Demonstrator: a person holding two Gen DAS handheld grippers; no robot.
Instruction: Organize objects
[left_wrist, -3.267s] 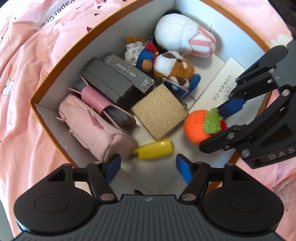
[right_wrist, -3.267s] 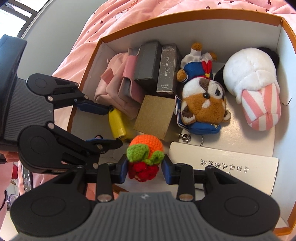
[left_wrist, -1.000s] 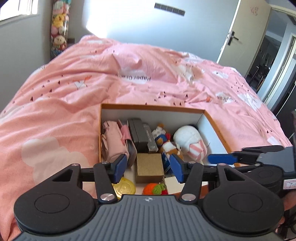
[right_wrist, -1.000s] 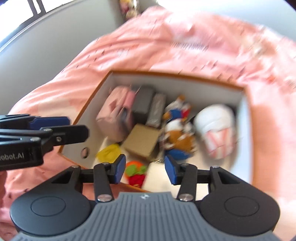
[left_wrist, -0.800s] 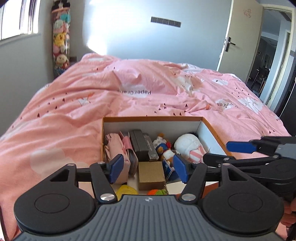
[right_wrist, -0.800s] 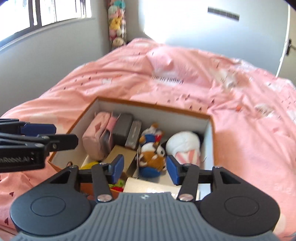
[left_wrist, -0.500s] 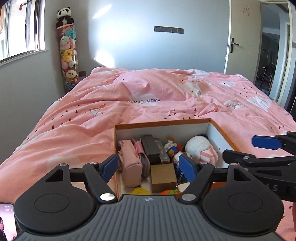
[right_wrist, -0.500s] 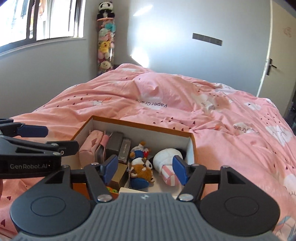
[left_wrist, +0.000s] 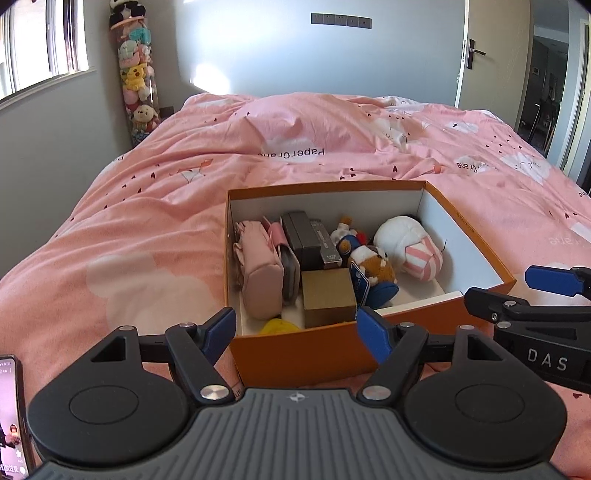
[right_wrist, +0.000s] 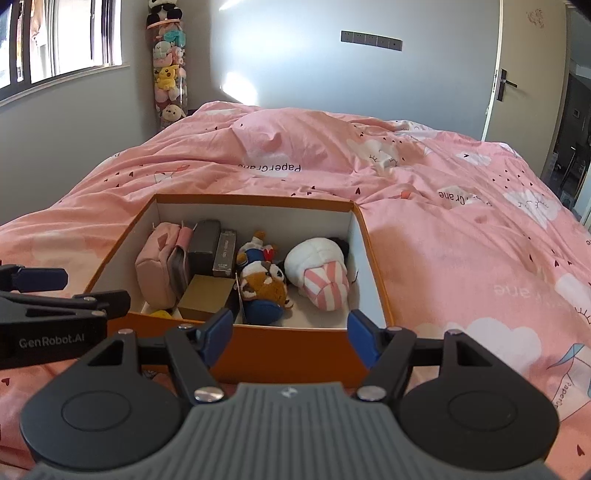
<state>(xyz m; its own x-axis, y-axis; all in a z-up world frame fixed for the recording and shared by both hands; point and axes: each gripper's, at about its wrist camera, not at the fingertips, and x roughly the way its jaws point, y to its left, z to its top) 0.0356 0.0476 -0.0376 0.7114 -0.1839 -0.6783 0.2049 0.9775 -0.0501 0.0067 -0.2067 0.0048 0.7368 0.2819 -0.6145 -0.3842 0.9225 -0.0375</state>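
An orange box (left_wrist: 332, 186) with white inner walls sits on the pink bed. Inside lie a pink pouch (left_wrist: 260, 273), dark slim boxes (left_wrist: 301, 240), a tan cardboard cube (left_wrist: 327, 295), a brown plush (left_wrist: 373, 266), a white plush with pink stripes (left_wrist: 410, 243) and a yellow item (left_wrist: 279, 326). My left gripper (left_wrist: 295, 326) hangs open in front of the box's near wall, nothing between its fingers. My right gripper (right_wrist: 290, 330) is also open and empty, just before the box (right_wrist: 255, 199). Each shows at the other view's edge: right gripper (left_wrist: 517, 291), left gripper (right_wrist: 74, 290).
A rumpled pink duvet (left_wrist: 295, 140) covers the bed around the box. A phone (left_wrist: 11, 406) shows at the lower left. A clear tube of plush toys (left_wrist: 135, 81) stands in the far corner beside a window. A door (left_wrist: 491, 55) is at the far right.
Both grippers have drawn back out of the box and their jaws have widened. The right one let go of the orange crochet toy, now hidden behind the box's near wall.
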